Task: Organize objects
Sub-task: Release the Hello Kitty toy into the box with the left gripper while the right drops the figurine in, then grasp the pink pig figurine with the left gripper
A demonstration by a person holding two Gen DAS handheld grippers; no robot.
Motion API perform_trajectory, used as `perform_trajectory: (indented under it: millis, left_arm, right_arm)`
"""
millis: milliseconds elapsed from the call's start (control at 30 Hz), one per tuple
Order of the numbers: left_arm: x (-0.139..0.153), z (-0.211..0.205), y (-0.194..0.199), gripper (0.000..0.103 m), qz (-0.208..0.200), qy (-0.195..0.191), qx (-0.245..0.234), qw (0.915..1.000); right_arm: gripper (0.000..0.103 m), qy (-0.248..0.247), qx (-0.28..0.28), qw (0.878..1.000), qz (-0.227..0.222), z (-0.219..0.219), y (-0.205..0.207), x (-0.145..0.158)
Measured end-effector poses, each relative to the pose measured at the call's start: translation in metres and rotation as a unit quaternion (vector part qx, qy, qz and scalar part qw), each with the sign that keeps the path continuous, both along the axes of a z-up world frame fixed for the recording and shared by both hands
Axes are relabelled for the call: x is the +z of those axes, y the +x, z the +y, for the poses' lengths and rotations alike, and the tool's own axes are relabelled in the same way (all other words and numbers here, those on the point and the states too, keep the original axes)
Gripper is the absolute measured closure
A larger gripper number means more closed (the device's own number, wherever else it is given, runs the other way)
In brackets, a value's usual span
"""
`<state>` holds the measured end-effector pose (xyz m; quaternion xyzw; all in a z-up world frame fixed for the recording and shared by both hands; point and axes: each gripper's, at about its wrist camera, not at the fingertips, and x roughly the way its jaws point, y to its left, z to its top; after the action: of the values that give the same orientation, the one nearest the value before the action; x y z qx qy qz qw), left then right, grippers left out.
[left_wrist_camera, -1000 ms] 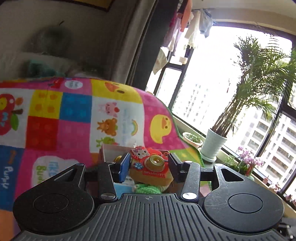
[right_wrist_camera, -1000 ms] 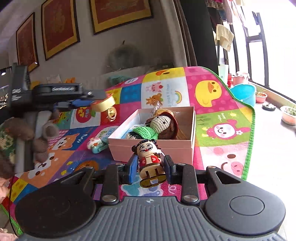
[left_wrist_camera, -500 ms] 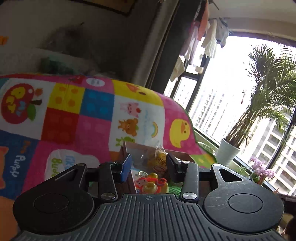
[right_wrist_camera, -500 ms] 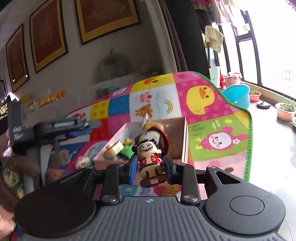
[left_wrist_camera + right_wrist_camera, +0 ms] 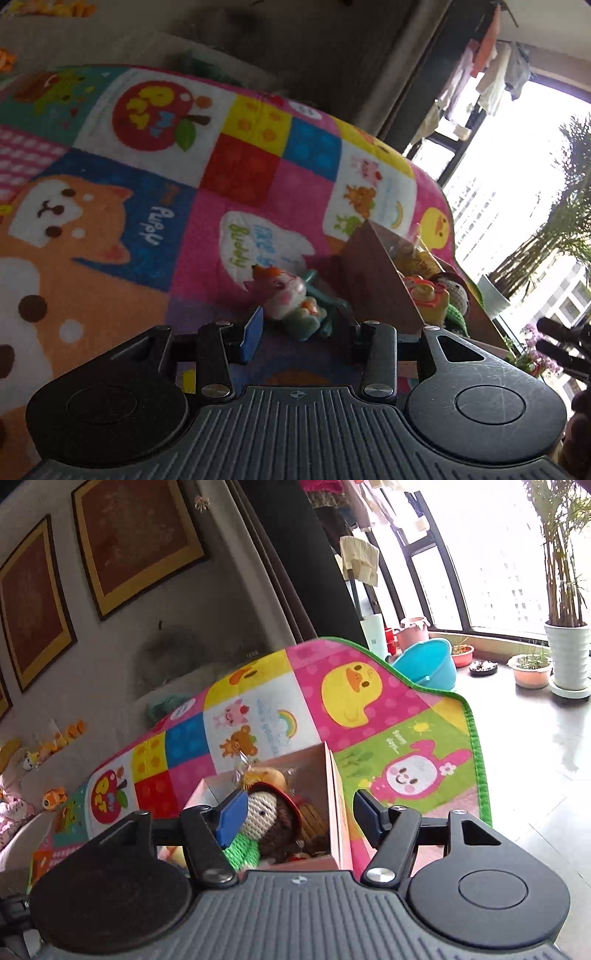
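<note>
A: Right gripper (image 5: pixel 299 821) jaws have just been opened wide above the box (image 5: pixel 334 794); nothing is held between them. The figure gripped a second ago is no longer seen, so a drop into the box is judged.

B: Left gripper (image 5: pixel 299 332) is part open and empty, lowered toward the cat toy (image 5: pixel 286 297) on the mat (image 5: pixel 110 221), at 9 o'clock of the box. It is judged next.
</note>
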<state>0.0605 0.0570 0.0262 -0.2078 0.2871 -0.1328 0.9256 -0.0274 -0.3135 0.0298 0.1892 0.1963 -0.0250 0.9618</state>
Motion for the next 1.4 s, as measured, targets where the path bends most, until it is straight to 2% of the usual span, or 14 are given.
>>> perform_trajectory:
  millis: [67, 167, 233, 333, 467, 567, 633, 733, 767, 1067, 1233, 1267, 1300, 1400]
  left_arm:
    - [0.002, 0.002, 0.004, 0.058, -0.005, -0.005, 0.004, 1.0]
    - [0.014, -0.005, 0.018, 0.058, -0.026, 0.015, -0.001, 0.9996]
    - [0.021, -0.015, 0.04, 0.058, -0.028, 0.026, -0.013, 0.9992]
    - [0.025, -0.033, 0.078, 0.058, -0.025, 0.057, -0.008, 0.998]
    - [0.012, -0.053, 0.127, 0.06, 0.029, 0.103, -0.01, 0.9942]
    - [-0.004, -0.067, 0.135, 0.064, 0.063, 0.117, -0.05, 0.9899]
    - [-0.011, -0.076, 0.127, 0.066, 0.068, 0.136, -0.076, 0.9854]
    - [-0.013, -0.087, 0.106, 0.068, 0.052, 0.193, -0.09, 0.9756]
    - [-0.012, -0.088, 0.099, 0.068, 0.053, 0.201, -0.096, 0.9735]
    - [-0.004, -0.08, 0.042, 0.068, 0.068, 0.207, -0.153, 0.9639]
    - [-0.001, -0.081, 0.007, 0.07, 0.057, 0.213, -0.227, 0.9486]
    - [0.001, -0.079, -0.001, 0.071, 0.05, 0.215, -0.229, 0.9481]
    - [0.006, -0.075, -0.011, 0.071, 0.038, 0.217, -0.213, 0.9518]
    - [0.027, -0.048, -0.039, 0.071, 0.002, 0.19, -0.125, 0.9738]
  right_arm:
    - [0.032, -0.01, 0.017, 1.0, 0.021, 0.007, -0.006, -0.012]
    - [0.03, -0.043, 0.057, 0.996, 0.048, 0.031, -0.016, -0.032]
    - [0.028, -0.066, 0.082, 0.993, 0.059, 0.052, -0.023, -0.044]
    - [0.025, -0.057, 0.115, 0.989, 0.07, 0.075, -0.027, -0.057]
    - [0.023, -0.043, 0.13, 0.987, 0.081, 0.089, -0.028, -0.066]
    - [0.013, -0.024, 0.121, 0.99, 0.074, 0.082, -0.029, -0.066]
    - [0.013, -0.004, 0.117, 0.99, 0.076, 0.076, -0.029, -0.068]
    - [0.013, 0.019, 0.111, 0.991, 0.078, 0.068, -0.027, -0.07]
    - [0.013, 0.022, 0.112, 0.99, 0.077, 0.067, -0.027, -0.07]
    - [0.007, 0.01, 0.11, 0.992, 0.062, 0.071, -0.032, -0.066]
    - [0.002, 0.009, 0.103, 0.993, 0.065, 0.07, -0.031, -0.066]
    - [0.0, 0.007, 0.1, 0.993, 0.07, 0.071, -0.03, -0.067]
    - [0.0, 0.005, 0.098, 0.992, 0.076, 0.071, -0.028, -0.067]
    - [0.0, -0.004, 0.095, 0.99, 0.105, 0.075, -0.02, -0.071]
